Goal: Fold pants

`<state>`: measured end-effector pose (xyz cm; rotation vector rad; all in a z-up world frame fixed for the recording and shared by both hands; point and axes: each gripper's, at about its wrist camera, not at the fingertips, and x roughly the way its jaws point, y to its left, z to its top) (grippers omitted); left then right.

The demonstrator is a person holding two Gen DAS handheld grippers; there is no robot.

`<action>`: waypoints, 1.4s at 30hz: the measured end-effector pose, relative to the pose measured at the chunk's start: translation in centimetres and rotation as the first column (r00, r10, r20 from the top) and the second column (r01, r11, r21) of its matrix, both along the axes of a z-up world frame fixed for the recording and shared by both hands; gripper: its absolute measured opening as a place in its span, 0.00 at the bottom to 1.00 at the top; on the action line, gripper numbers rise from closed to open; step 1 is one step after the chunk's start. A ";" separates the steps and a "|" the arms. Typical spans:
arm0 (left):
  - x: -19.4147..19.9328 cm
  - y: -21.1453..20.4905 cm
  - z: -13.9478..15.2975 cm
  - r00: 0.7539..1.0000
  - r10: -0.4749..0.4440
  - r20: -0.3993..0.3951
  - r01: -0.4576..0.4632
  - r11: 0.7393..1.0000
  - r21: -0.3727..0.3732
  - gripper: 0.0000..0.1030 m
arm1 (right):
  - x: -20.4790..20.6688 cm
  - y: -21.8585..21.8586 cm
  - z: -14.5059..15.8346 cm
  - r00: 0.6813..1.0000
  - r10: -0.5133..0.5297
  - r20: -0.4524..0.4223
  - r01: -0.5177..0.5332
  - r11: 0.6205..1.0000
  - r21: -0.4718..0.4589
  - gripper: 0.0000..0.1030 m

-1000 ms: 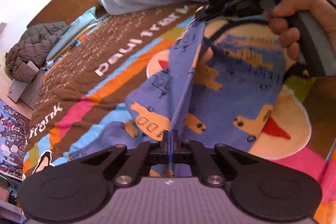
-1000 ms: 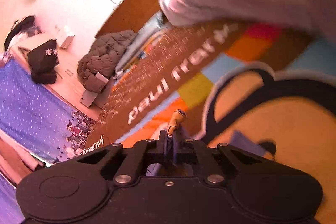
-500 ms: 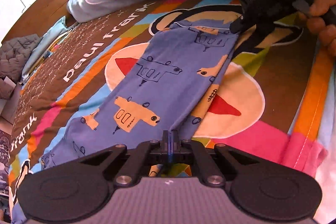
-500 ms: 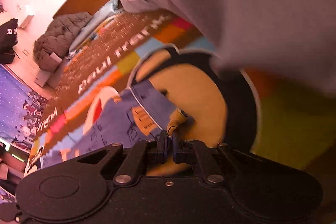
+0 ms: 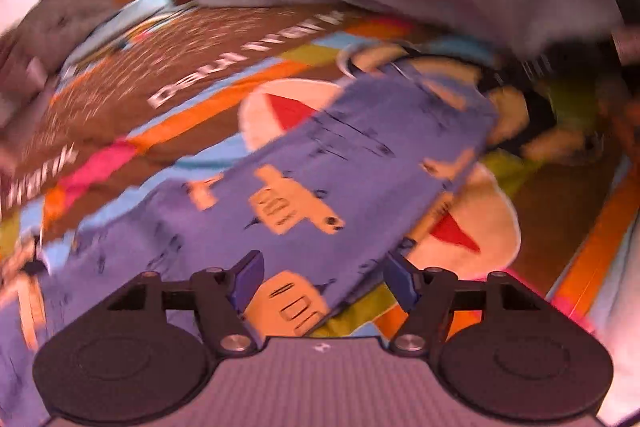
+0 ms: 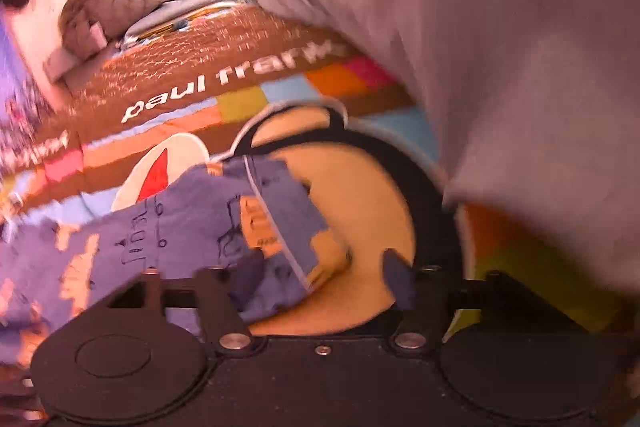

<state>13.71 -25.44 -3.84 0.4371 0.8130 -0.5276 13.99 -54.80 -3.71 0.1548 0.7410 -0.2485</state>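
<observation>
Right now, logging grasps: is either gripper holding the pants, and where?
Nothing held. Left gripper and right gripper both stand open over the pants.

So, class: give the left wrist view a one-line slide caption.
Open left tool above blue printed pants laid flat on a colourful bedspread.

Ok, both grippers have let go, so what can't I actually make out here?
- Left wrist view: print and creases on the pants are smeared by motion blur; their lower end is cut off by the left edge and the left hand-held gripper.
- Right wrist view: the grey bedding hides the quilt behind it; the right hand-held gripper body covers the near fabric.
</observation>
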 end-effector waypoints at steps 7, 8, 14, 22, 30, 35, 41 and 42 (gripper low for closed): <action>0.6 8.0 1.2 0.961 0.271 -0.049 -0.274 0.959 -0.068 0.85 | 1.1 3.6 1.3 0.969 0.226 0.096 -0.226 0.974 -0.011 0.81; 0.8 8.9 0.9 0.951 0.301 -0.067 -0.304 0.952 -0.045 0.85 | 1.5 4.1 1.2 0.964 0.255 0.081 -0.257 0.966 0.018 0.83; 0.4 14.0 -0.6 0.925 0.351 -0.145 -0.355 0.935 -0.003 0.92 | 4.2 5.6 -2.7 0.931 0.306 -0.197 -0.309 0.951 0.020 0.86; 1.3 16.3 2.0 0.953 0.290 -0.090 -0.293 0.956 -0.027 0.92 | 3.5 4.2 -0.2 0.956 0.293 -0.017 -0.293 0.956 0.023 0.93; 11.4 17.9 4.6 0.952 0.306 -0.006 -0.306 0.951 -0.041 0.92 | 6.0 8.5 -0.7 0.888 0.439 0.135 -0.450 0.891 0.060 0.94; 19.6 18.1 2.4 0.976 0.190 -0.106 -0.192 0.981 -0.007 0.88 | 10.1 12.9 -0.7 0.802 0.582 0.134 -0.596 0.791 0.139 0.87; 23.7 18.7 -0.3 0.968 0.075 -0.240 -0.095 0.993 -0.073 0.60 | 15.2 18.6 -1.2 0.699 0.712 0.066 -0.712 0.685 0.153 0.67; 23.6 18.6 -0.6 0.969 0.057 -0.240 -0.076 0.995 -0.070 0.31 | 15.4 19.1 -1.4 0.688 0.723 0.062 -0.723 0.675 0.150 0.67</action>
